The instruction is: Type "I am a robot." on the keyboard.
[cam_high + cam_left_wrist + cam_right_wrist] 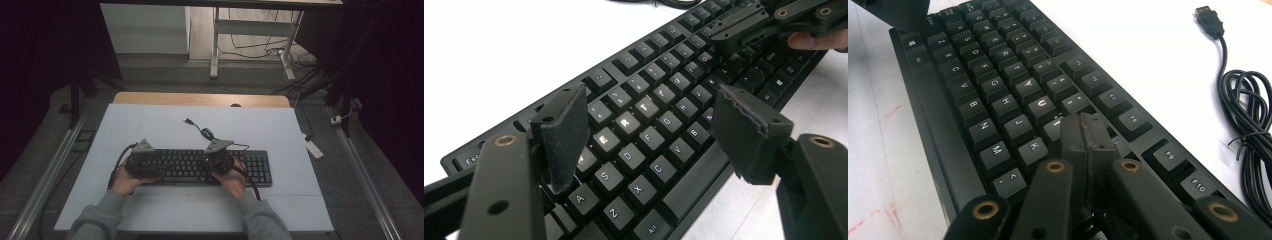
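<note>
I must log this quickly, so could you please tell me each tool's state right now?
Left tool: open, empty, over the black plastic keyboard.
Right tool: closed, empty, tips at the keys.

A black keyboard (200, 165) lies on the white table (150, 125).

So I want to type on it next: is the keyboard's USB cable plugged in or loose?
Loose. The USB plug lies bare on the white table, its cable bundled beside the keyboard.
</note>
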